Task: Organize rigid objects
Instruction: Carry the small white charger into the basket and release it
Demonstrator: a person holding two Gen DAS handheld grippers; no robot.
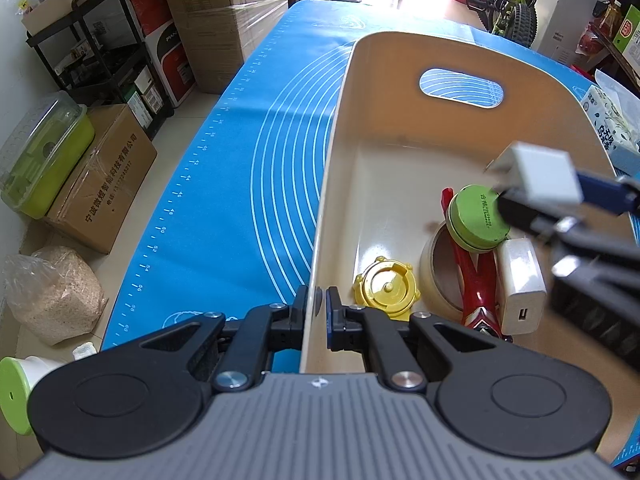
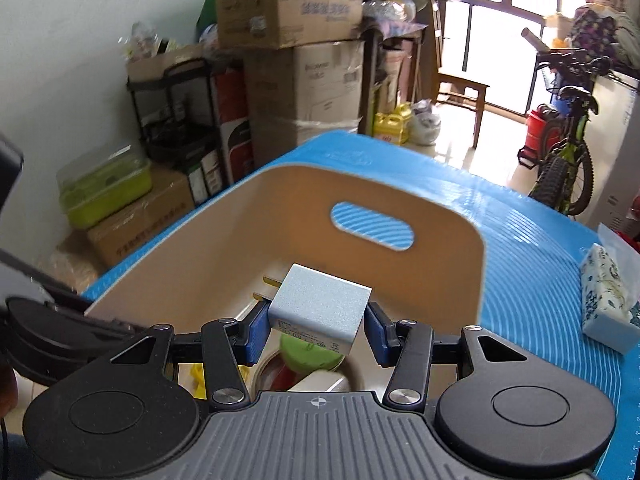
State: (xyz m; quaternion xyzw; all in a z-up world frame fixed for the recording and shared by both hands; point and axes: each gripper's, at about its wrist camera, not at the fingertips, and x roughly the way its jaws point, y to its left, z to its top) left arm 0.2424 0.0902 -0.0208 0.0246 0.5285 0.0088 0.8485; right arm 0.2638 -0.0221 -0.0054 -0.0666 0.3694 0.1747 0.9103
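one cream bin (image 1: 340, 128) on one blue mat (image 1: 240, 140); left gripper (image 1: 317, 304) pinches its near wall. right gripper (image 2: 316, 322) clamps one grey charger (image 2: 320, 306) above it. only the left view shows one tape roll (image 1: 430, 268), red toy (image 1: 478, 280), white charger (image 1: 520, 284), green tin (image 1: 476, 216), yellow cap (image 1: 386, 286) inside.

Each hand-held gripper (image 1: 318, 306) (image 2: 316, 330) has black linkage arms, silver screws, blue pads (image 2: 256, 334) and a ribbed grey housing.
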